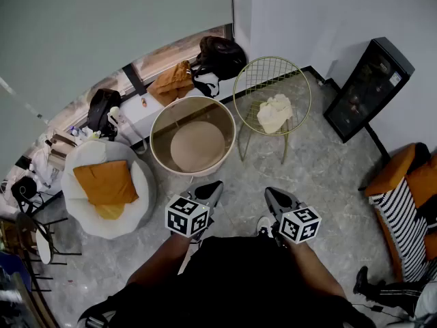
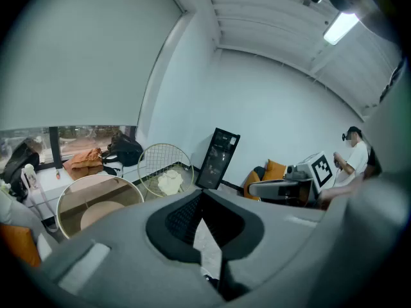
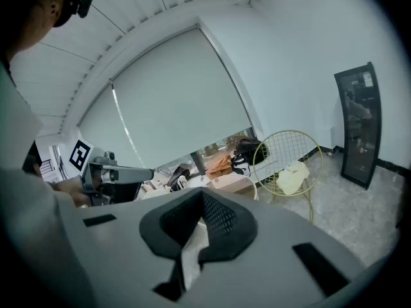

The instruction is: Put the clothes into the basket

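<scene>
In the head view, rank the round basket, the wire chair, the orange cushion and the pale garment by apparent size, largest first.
1. round basket and wire chair: they look about alike, so I won't rank them against each other.
2. orange cushion.
3. pale garment, lying on the chair: smallest.

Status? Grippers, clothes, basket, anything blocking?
Left gripper and right gripper both shut, empty. Cream garment on wire chair, not yet picked. Basket empty. Nothing in the way.
</scene>
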`<state>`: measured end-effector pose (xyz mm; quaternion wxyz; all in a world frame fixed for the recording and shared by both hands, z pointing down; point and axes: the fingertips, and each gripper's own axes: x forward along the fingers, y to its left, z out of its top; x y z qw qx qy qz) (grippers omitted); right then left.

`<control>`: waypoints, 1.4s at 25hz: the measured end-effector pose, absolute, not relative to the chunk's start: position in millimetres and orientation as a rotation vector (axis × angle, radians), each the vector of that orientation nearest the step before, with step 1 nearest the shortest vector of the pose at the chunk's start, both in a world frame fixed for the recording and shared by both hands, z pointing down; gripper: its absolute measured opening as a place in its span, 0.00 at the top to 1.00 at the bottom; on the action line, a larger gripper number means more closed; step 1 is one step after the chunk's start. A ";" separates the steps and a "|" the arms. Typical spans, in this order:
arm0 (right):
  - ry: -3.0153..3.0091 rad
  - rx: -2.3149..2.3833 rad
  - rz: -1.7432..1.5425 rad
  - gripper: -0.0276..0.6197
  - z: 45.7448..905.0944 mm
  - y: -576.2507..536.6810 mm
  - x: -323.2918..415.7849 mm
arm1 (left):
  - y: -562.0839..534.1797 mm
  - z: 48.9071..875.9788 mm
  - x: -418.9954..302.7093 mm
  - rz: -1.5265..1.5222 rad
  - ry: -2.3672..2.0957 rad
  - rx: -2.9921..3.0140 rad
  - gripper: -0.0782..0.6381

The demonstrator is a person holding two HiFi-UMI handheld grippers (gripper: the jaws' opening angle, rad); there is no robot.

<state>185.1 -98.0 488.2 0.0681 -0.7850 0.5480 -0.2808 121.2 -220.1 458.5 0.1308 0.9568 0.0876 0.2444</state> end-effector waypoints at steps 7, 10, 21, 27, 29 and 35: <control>1.659 -2.353 -0.847 0.94 491.5 -97.0 191.6 | -218.3 460.4 125.1 0.715 0.239 2.781 0.89; 1.668 -2.349 -0.849 0.94 492.0 -95.9 196.3 | -217.6 460.3 129.9 0.714 0.229 2.782 0.89; 1.730 -2.232 -0.862 0.93 490.7 -93.4 221.7 | -188.7 476.8 159.3 0.803 0.270 2.684 0.89; 1.745 -2.276 -0.863 0.93 493.9 -71.3 259.3 | -166.7 479.6 194.2 0.820 0.259 2.687 0.89; 1.754 -2.280 -0.861 0.93 494.2 -61.6 272.5 | -157.9 478.9 210.0 0.813 0.253 2.694 0.89; 1.766 -2.283 -0.867 0.93 490.6 -32.0 310.9 | -125.7 470.0 255.1 0.807 0.264 2.717 0.89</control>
